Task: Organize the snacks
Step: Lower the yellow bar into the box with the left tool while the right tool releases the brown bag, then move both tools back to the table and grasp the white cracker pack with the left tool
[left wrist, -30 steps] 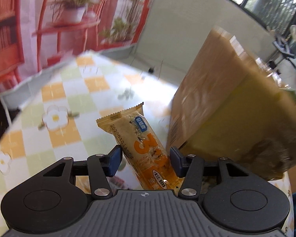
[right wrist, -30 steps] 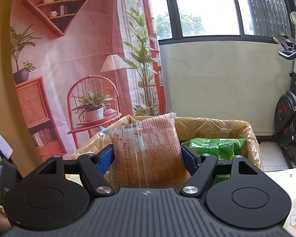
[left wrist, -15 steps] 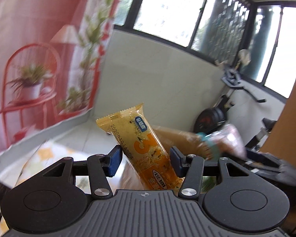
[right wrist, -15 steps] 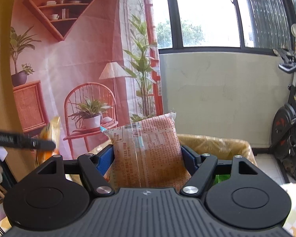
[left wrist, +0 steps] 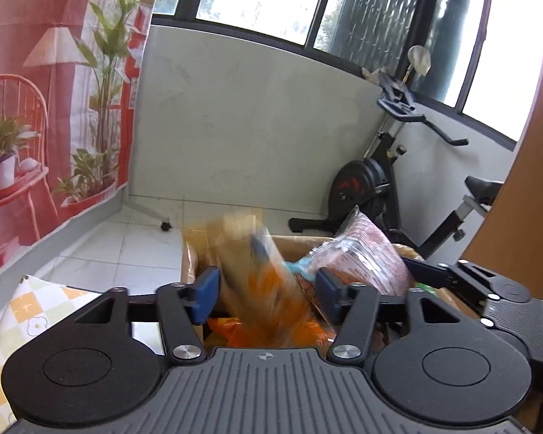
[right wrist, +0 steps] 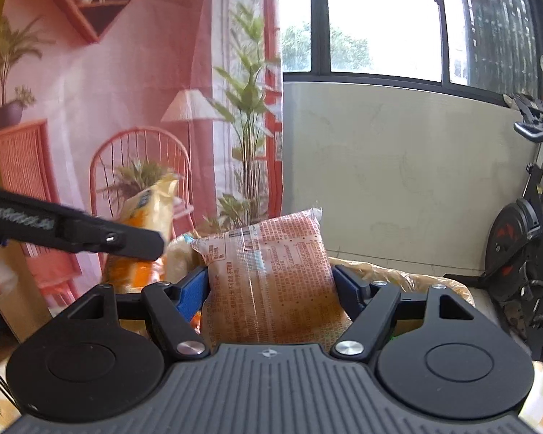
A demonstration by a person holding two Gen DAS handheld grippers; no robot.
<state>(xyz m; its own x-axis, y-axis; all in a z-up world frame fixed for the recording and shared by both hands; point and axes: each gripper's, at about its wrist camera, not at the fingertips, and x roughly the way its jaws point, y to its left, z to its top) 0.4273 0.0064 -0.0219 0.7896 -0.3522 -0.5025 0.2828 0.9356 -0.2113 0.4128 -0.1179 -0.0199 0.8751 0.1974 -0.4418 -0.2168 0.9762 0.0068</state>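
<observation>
Now – left claw [left wrist: 266,287] opening, orange bar [left wrist: 268,289] (blurred) between | right claw [right wrist: 271,294] clamps pink packet [right wrist: 271,278]

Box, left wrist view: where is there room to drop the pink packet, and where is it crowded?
Free: the checked tablecloth left of the box. Crowded: the box's left end, where the orange bar slips between the left gripper's opening jaws above orange packets; the right gripper, shut on the pink packet, hangs beside it.
</observation>
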